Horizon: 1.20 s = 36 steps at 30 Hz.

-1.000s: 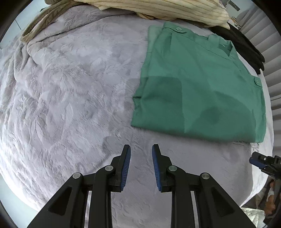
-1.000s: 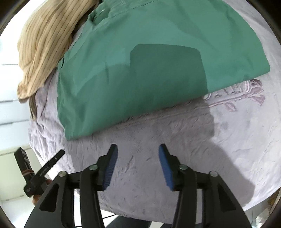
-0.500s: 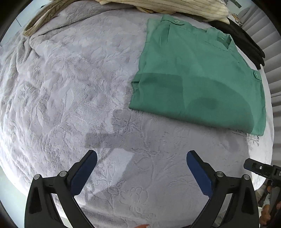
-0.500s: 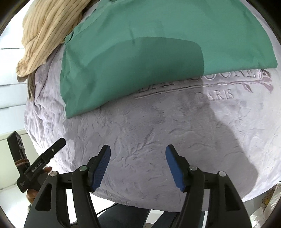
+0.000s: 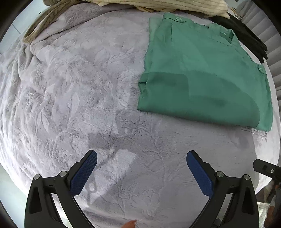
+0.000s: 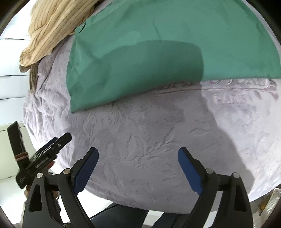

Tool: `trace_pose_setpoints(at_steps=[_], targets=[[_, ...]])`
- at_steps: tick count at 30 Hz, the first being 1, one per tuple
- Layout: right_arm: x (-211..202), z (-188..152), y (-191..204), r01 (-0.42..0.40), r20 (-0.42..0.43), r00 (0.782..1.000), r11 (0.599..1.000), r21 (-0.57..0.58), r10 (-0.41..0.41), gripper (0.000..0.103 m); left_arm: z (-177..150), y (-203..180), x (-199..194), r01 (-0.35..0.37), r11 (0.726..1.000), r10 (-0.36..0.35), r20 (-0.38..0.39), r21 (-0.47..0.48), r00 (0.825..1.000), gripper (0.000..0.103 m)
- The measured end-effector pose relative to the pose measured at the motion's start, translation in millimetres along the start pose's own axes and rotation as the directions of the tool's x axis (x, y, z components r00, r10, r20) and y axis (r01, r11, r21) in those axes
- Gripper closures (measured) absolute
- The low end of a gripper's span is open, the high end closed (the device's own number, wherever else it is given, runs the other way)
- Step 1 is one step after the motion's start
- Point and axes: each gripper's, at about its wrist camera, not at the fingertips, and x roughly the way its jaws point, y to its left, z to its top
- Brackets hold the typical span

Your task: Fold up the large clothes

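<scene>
A green garment [image 5: 202, 75] lies folded into a flat rectangle on the pale lilac blanket [image 5: 79, 91], at the right of the left wrist view. It fills the top of the right wrist view [image 6: 158, 52]. My left gripper [image 5: 141, 157] is wide open and empty, above the blanket, short of the garment's near edge. My right gripper [image 6: 137, 154] is wide open and empty, also above bare blanket near the bed's front edge. The left gripper also shows at the left of the right wrist view [image 6: 52, 145].
A cream striped garment [image 5: 158, 5] and a beige knit piece [image 5: 40, 26] lie at the far edge of the bed. A black garment [image 5: 245, 36] lies at the far right. The striped garment also shows in the right wrist view [image 6: 52, 29].
Both grippers have opened, from nearly shut to wide open. Both have pulled back from the folded green garment toward the bed's front edge.
</scene>
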Motion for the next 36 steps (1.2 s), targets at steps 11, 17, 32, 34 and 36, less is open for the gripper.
trace_pose_setpoints(at_steps=[11,17,32,34,36], targets=[[14,-3,2,-0.084,0.005,0.996,0.994,0.076,0.084,0.01,0,9,20,0.051,0.998,-0.049,-0.054,0.026,0.997,0.001],[27,9,8,-0.207,0.107,0.975,0.973,0.101,0.196,0.01,17,30,22,0.081,0.996,-0.082,-0.014,-0.023,0.997,0.001],[81,58,13,-0.564,0.214,0.824,0.797,0.215,0.525,0.01,81,63,31,0.219,0.972,-0.212,0.092,-0.08,0.973,0.001],[85,64,14,-0.598,0.235,0.799,0.772,0.214,0.554,0.01,84,61,33,0.231,0.97,-0.224,0.095,-0.077,0.97,0.001],[87,69,16,-0.631,0.263,0.772,0.745,0.217,0.578,0.009,89,60,34,0.262,0.962,-0.255,0.1,-0.073,0.962,0.001]])
